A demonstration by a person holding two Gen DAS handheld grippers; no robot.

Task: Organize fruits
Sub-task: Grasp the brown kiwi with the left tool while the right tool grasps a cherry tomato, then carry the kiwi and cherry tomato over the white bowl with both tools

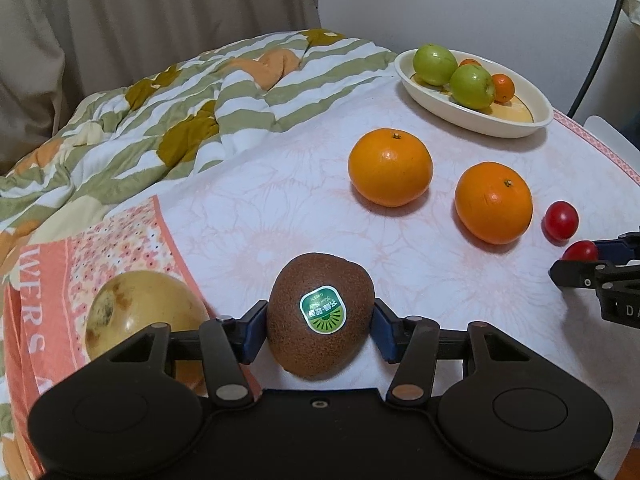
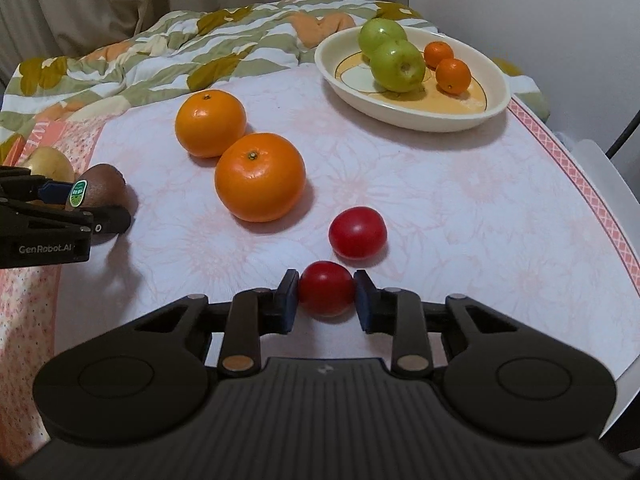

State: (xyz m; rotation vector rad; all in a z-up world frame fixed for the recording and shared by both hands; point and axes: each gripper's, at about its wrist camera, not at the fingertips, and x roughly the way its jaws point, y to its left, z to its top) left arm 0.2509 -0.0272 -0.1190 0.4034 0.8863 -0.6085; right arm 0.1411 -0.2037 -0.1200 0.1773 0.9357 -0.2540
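Fruit lies spread over a pale floral-printed cloth (image 2: 420, 184) on the counter. Farthest left sits a yellowish, brown-blotched round fruit (image 1: 136, 312). Just beside it the left claw (image 1: 320, 330) is clamped on a fuzzy brown kiwi with a green sticker (image 1: 320, 316), its blue pads pressing both sides. Farther right, two large glossy oranges (image 1: 390, 166) (image 1: 493, 202) rest close together near the middle of the cloth. Right of them lies a loose small red tomato (image 2: 357, 233), and just in front of it the right claw (image 2: 326, 298) grips a second small red tomato (image 2: 326, 290) between its blue pads. At the far right corner stands a cream oval ceramic dish (image 2: 496, 92) with two green apples (image 2: 396, 66) and two small tangerines (image 2: 452, 76). Behind the cloth lies a rumpled green-and-white striped quilt (image 1: 160, 120).
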